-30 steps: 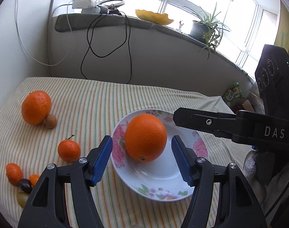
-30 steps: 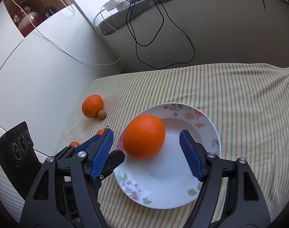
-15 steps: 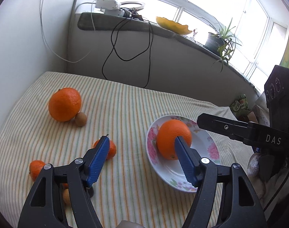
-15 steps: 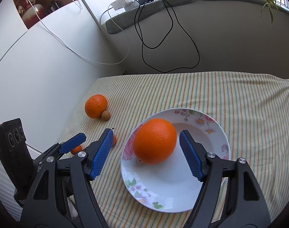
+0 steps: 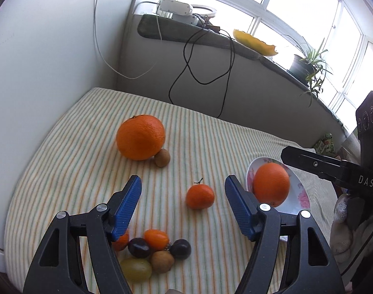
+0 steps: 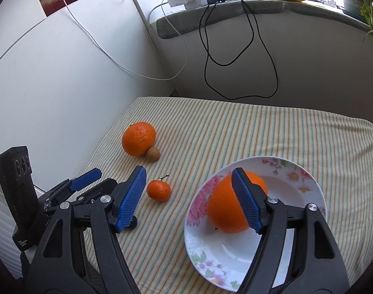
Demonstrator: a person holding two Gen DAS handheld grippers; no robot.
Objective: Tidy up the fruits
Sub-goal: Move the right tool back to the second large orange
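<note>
Striped cloth covers the desk; the left hand-held gripper, released and empty, has swung from the plate holding one orange toward the mandarin, likely next; the right hand-held gripper gapes empty.

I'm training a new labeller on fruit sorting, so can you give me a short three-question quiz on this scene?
1. True or false: the floral plate holds two oranges.
2. What touches the big orange on the cloth?
A. the small brown fruit
B. the stemmed mandarin
C. the plate
3. Fill in: the jaws of the left gripper are ____, with nothing gripped.

Key:
1. False; only one orange lies in it.
2. A
3. open
</note>
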